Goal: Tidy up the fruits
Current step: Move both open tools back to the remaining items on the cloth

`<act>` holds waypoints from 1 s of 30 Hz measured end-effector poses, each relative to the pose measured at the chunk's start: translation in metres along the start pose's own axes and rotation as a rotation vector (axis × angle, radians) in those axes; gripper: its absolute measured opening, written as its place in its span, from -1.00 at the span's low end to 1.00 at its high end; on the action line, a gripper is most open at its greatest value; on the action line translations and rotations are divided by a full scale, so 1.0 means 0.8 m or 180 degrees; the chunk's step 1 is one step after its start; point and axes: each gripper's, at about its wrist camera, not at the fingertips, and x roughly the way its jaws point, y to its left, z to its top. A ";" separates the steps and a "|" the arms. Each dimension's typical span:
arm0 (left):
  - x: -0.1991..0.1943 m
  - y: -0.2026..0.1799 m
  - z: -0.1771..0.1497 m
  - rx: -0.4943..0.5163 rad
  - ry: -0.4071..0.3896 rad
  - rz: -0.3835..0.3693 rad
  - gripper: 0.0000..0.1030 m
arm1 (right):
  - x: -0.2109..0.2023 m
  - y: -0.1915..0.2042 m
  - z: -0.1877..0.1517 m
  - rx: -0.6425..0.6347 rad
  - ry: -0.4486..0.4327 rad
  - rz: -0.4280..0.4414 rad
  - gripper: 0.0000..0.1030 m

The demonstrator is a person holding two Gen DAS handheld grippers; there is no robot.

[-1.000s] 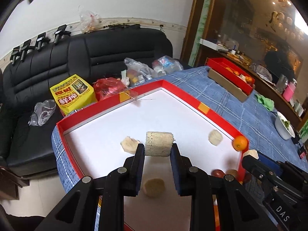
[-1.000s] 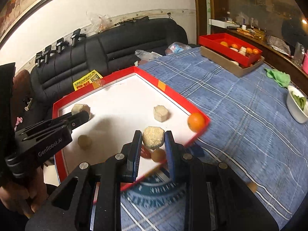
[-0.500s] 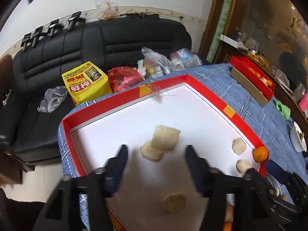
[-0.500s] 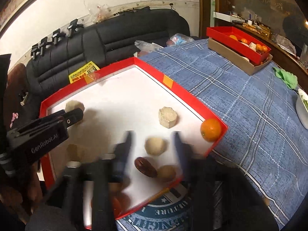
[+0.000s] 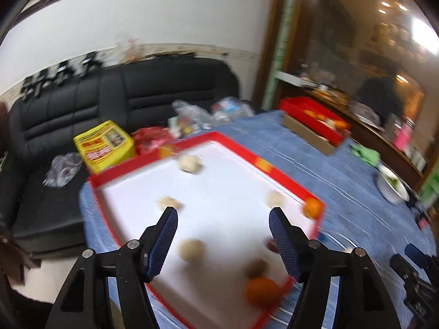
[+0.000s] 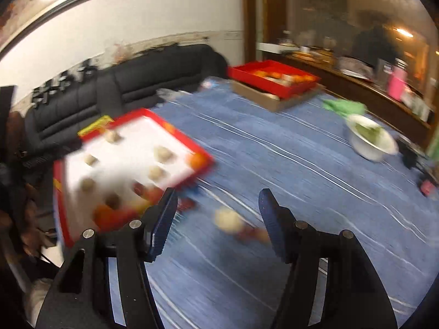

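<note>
The red tray with a white floor holds several beige fruit pieces, a brown one and two oranges. My left gripper hangs open above the tray's near half, nothing between its fingers. In the right wrist view the tray lies to the left, blurred. My right gripper is open over the blue cloth. A pale round piece and a reddish-brown one lie on the cloth just below it.
A second red tray with fruit sits on a cardboard box at the far side. A white bowl with greens and a green cloth lie to the right. A black sofa and a yellow box stand behind the table.
Both grippers opened and let their beige pieces go into the tray. The left one drew back and rose. The right one swung right, off the tray and over the cloth.
</note>
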 end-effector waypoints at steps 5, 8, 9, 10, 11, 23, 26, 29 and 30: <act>-0.004 -0.062 -0.046 0.0391 0.0205 -0.0381 0.30 | -0.007 -0.077 -0.054 0.0236 0.0292 -0.0240 0.20; 0.003 -0.091 -0.075 0.0622 0.0383 -0.0541 0.30 | 0.001 -0.097 -0.071 0.0351 0.0425 -0.0228 0.20; 0.004 -0.097 -0.083 0.0667 0.0426 -0.0563 0.30 | 0.007 -0.099 -0.072 0.0363 0.0452 -0.0203 0.19; 0.005 -0.101 -0.088 0.0694 0.0464 -0.0587 0.30 | 0.011 -0.098 -0.072 0.0357 0.0471 -0.0166 0.17; 0.008 -0.103 -0.092 0.0708 0.0503 -0.0616 0.30 | 0.016 -0.095 -0.071 0.0337 0.0491 -0.0127 0.15; 0.019 -0.108 -0.100 0.0736 0.0641 -0.0684 0.30 | 0.094 -0.049 -0.040 -0.0120 0.0703 -0.0053 -0.41; 0.024 -0.117 -0.097 0.0761 0.0626 -0.0743 0.30 | 0.096 -0.049 -0.036 -0.0128 0.0704 -0.0024 -0.60; 0.040 -0.128 -0.090 0.0791 0.0633 -0.0795 0.30 | 0.093 -0.050 -0.038 -0.0108 0.0688 0.0003 -0.60; 0.045 -0.131 -0.088 0.0784 0.0650 -0.0790 0.30 | 0.091 -0.053 -0.040 -0.0077 0.0681 0.0005 -0.60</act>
